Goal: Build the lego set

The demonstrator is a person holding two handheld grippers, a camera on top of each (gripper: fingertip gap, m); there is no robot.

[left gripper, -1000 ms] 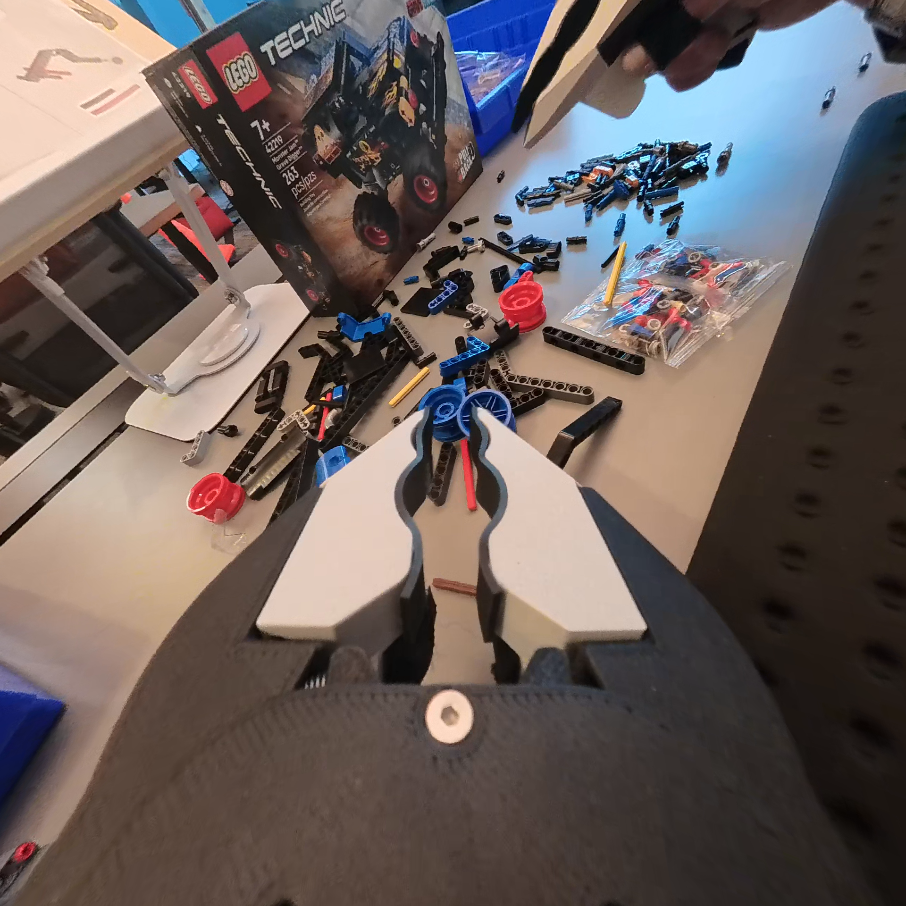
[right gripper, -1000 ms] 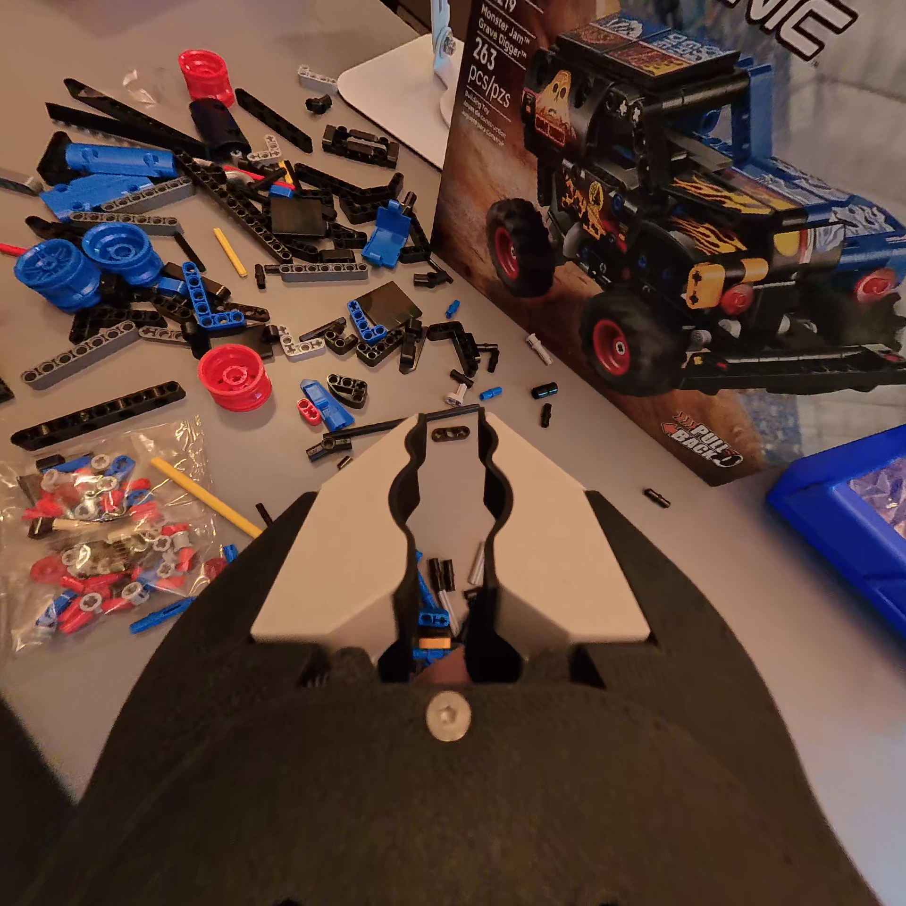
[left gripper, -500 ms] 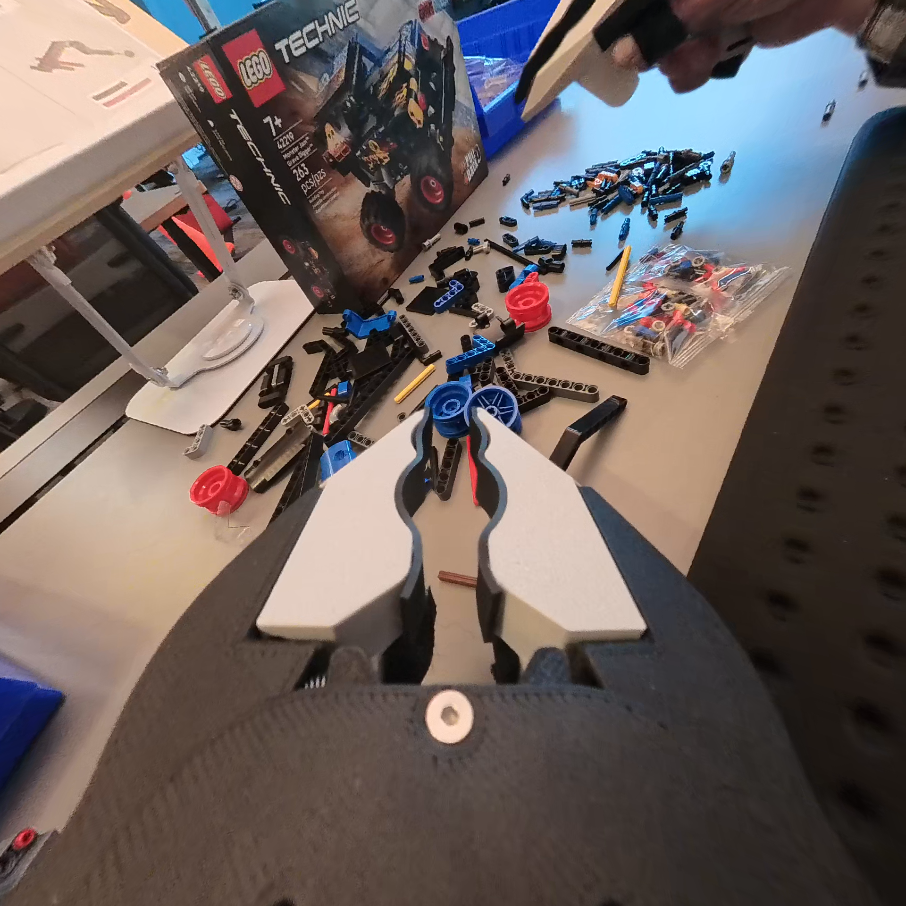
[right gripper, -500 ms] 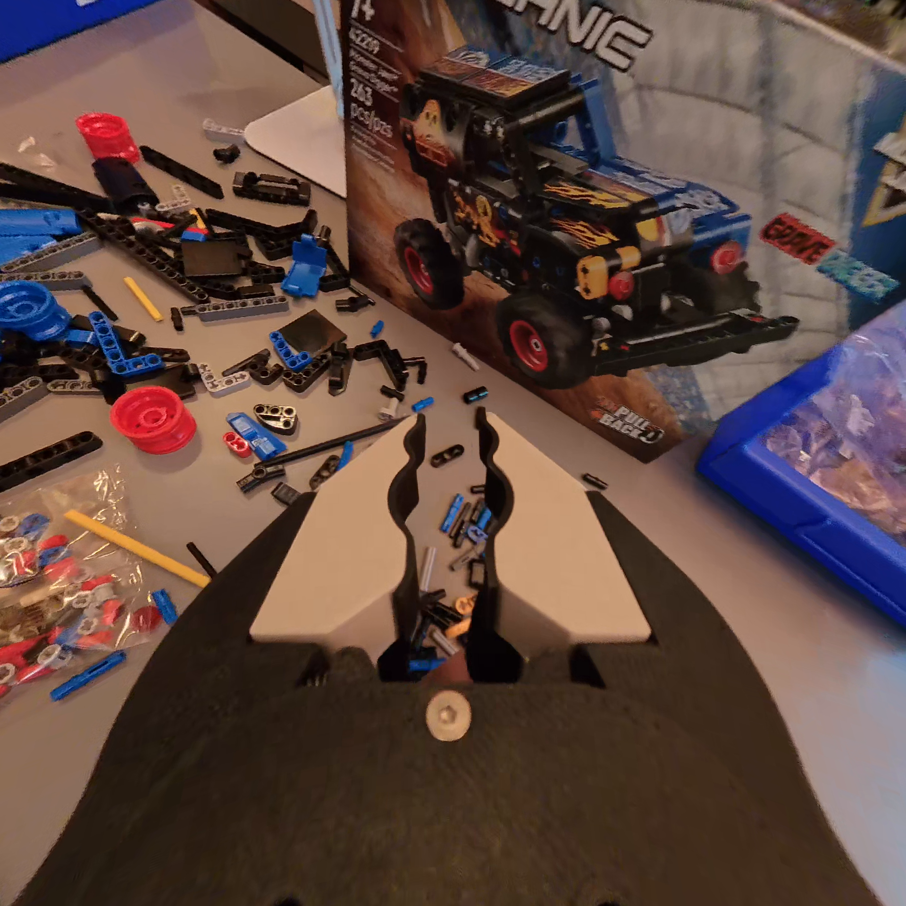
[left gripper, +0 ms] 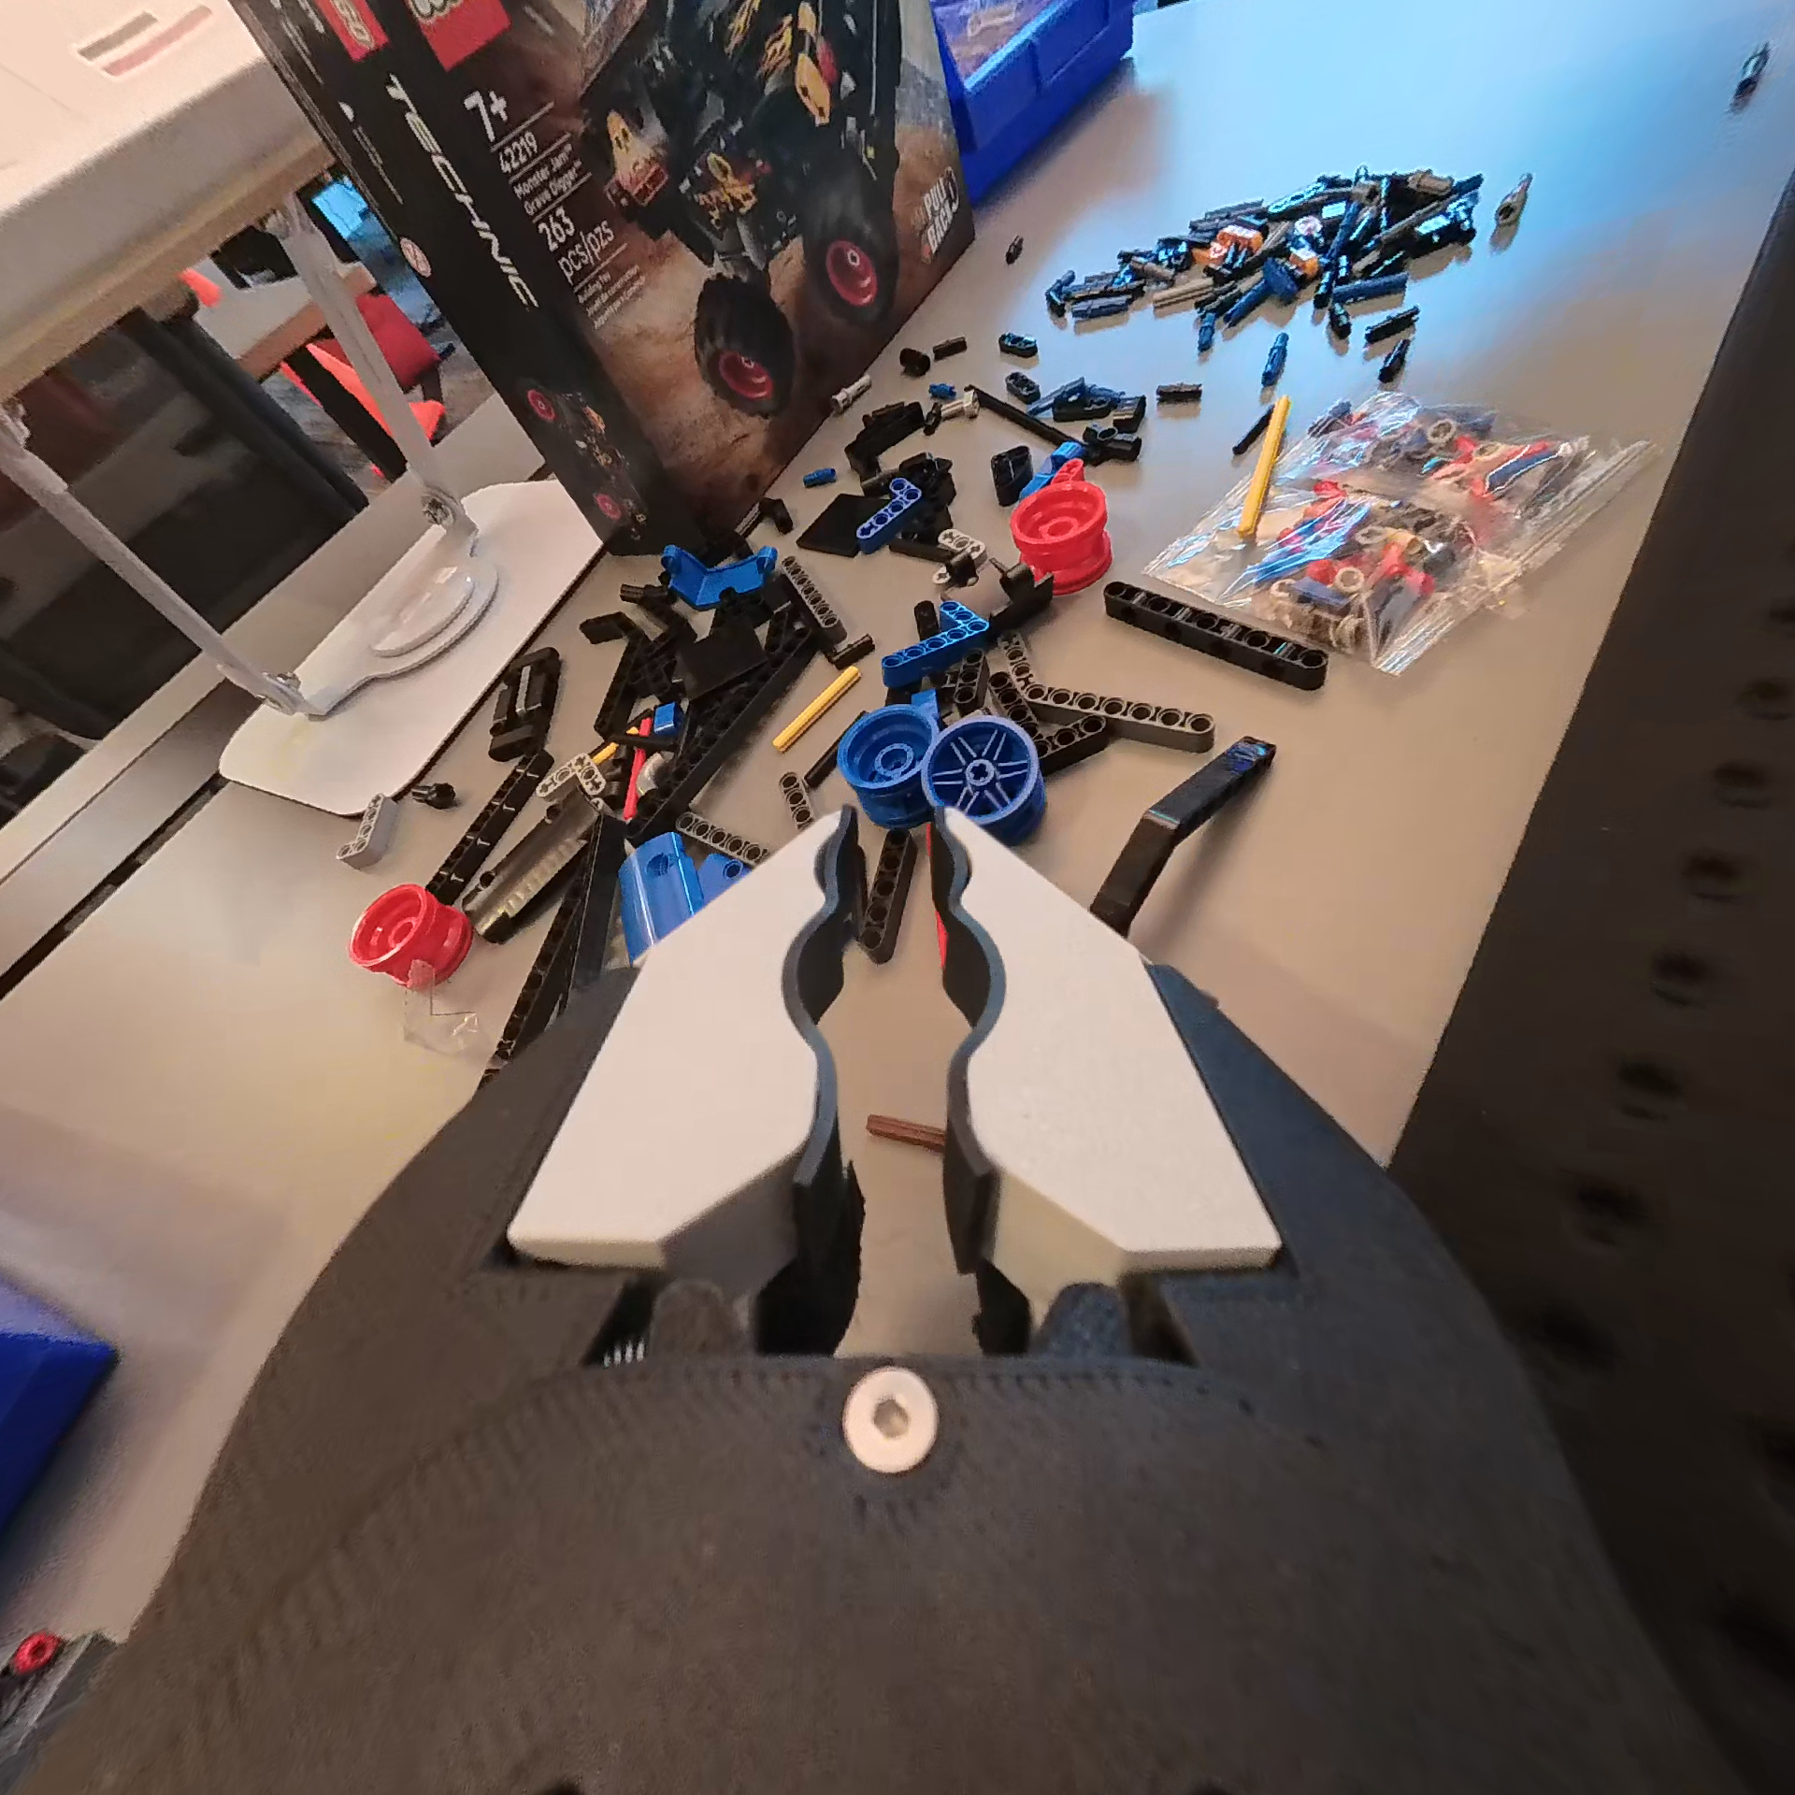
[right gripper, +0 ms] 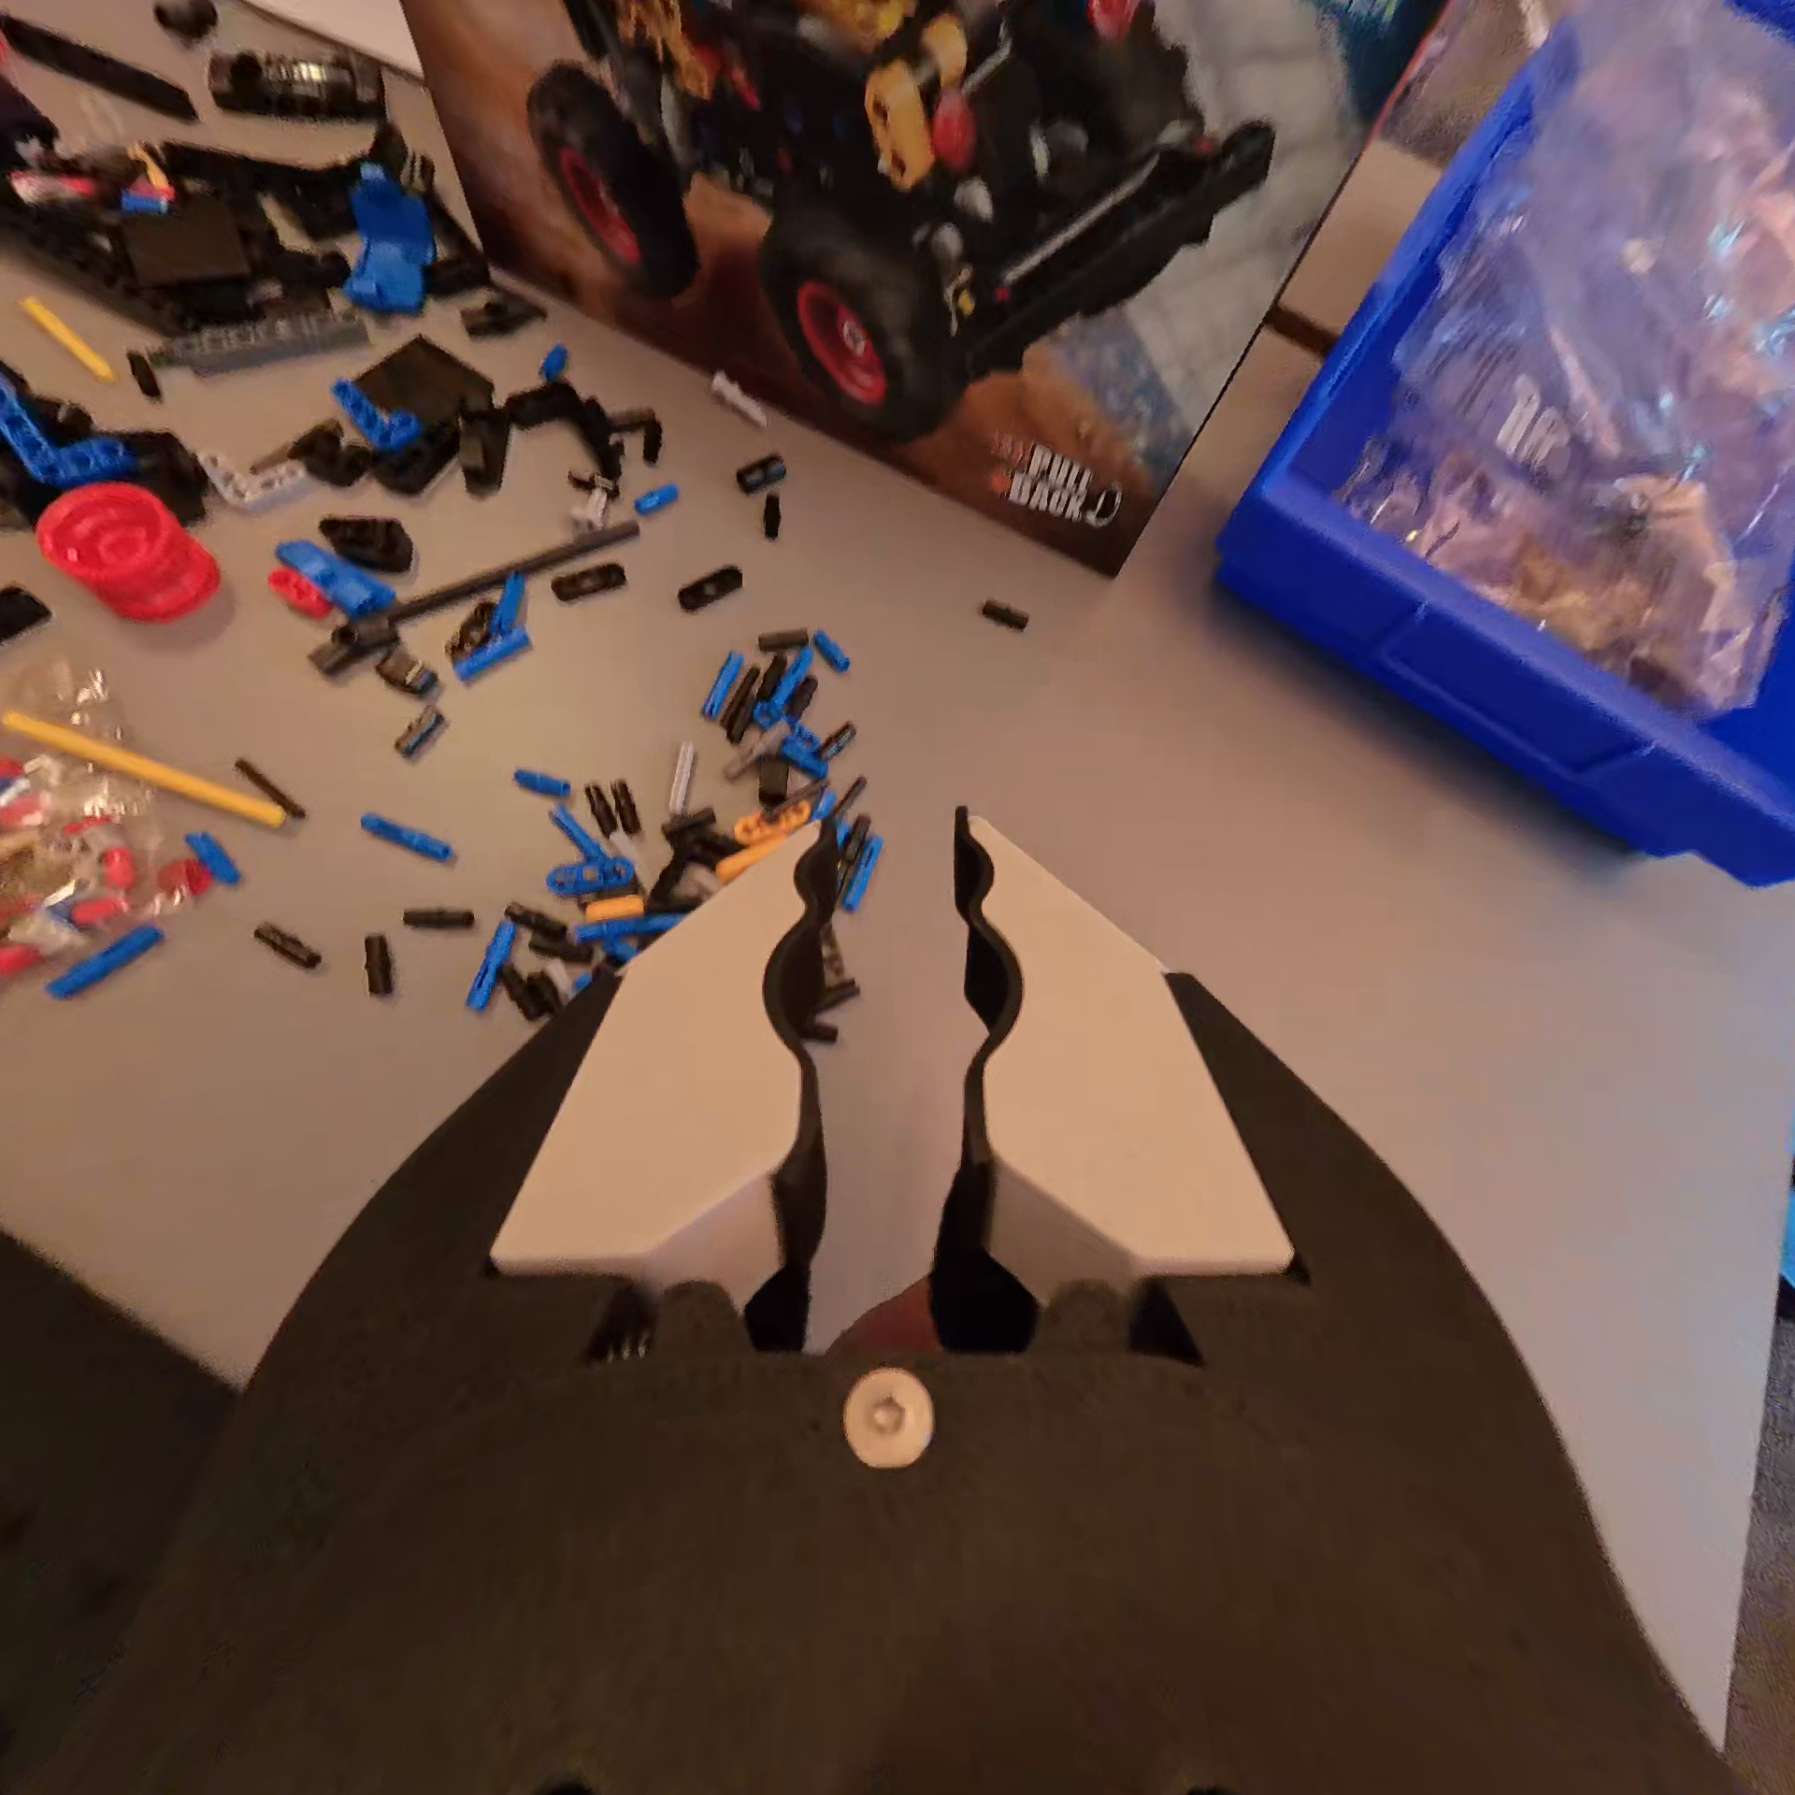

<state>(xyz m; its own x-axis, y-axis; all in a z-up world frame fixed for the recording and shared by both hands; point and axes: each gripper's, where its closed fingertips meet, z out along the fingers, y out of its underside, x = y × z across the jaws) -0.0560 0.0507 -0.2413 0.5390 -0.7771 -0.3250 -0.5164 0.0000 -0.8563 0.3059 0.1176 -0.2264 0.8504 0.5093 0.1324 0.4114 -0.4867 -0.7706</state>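
While both grippers hang over the grey table (left gripper: 1146, 243) with nothing between the fingers, the lego parts lie loose on it. Left gripper (left gripper: 892, 826): pale matte finger blocks w/ black wavy inner edges, set in a rough black printed body w/ one silver screw; gap at the tips is narrow, empty. Just past its tips stand two blue wheel rims (left gripper: 937, 767), round, spoked, touching each other. A small brown axle (left gripper: 903, 1129) shows on the table between the fingers, not gripped. Around: black beams w/ rows of holes, a thin yellow rod (left gripper: 818, 709), a red rim (left gripper: 1061, 524) and a 2nd red rim (left gripper: 410, 934) at the left, a curved glossy black panel (left gripper: 1180, 821), a clear crinkly bag of small parts (left gripper: 1399, 544), and a far heap of small pins (left gripper: 1292, 243), mostly blue and black.

Right gripper (right gripper: 894, 826): same build, gap a bit wider, also empty, low over the table just right of that pin heap (right gripper: 699, 845); picture is a little blurred. The set box (right gripper: 874, 243) stands upright behind, glossy card, w/ a photo of a black truck on red wheels; it carries a brand logo and printed text, not repeated here. Right of the box sits a blue plastic bin (right gripper: 1408, 602) w/ shiny clear bags inside. A white flat-foot stand (left gripper: 408, 622) is left of the box
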